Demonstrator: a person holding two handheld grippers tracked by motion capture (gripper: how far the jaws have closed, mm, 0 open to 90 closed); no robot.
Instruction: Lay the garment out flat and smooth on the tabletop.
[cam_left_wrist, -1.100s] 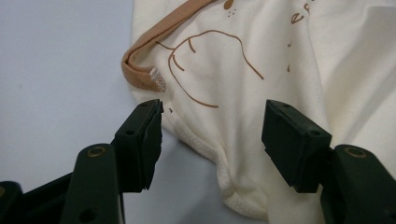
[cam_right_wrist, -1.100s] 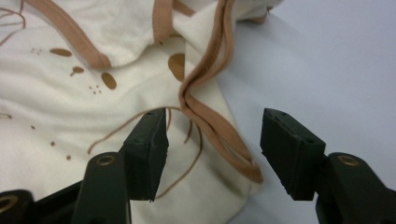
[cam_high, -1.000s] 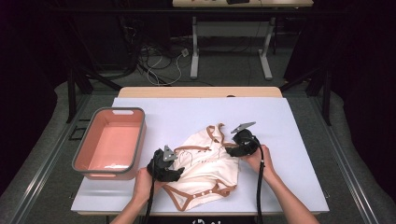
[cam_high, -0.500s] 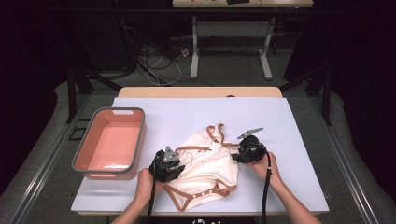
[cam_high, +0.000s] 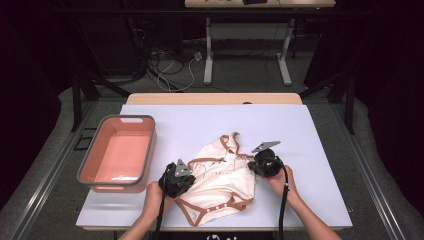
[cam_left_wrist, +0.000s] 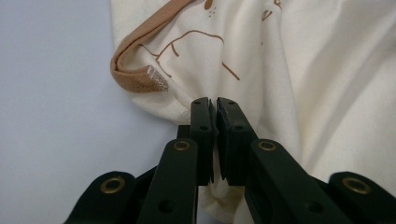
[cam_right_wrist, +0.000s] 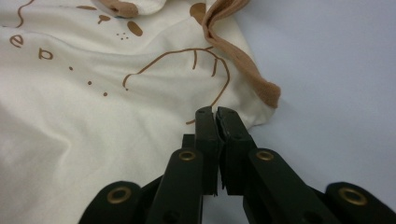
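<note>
Clearly the cream bodysuit (cam_high: 222, 175) lay crumpled near the table's (cam_high: 320, 135) front edge, right of the pink tub (cam_high: 119, 152). The left gripper (cam_left_wrist: 214, 106) had its jaws pressed together on a fold of the garment's side, and the right gripper (cam_right_wrist: 215, 114) pinched the opposite edge just beside the brown trim (cam_right_wrist: 261, 86). Both bites looked shallow, so a brisk pull might have slipped the thin fabric free, or lifted one layer and left it bunched.
</note>
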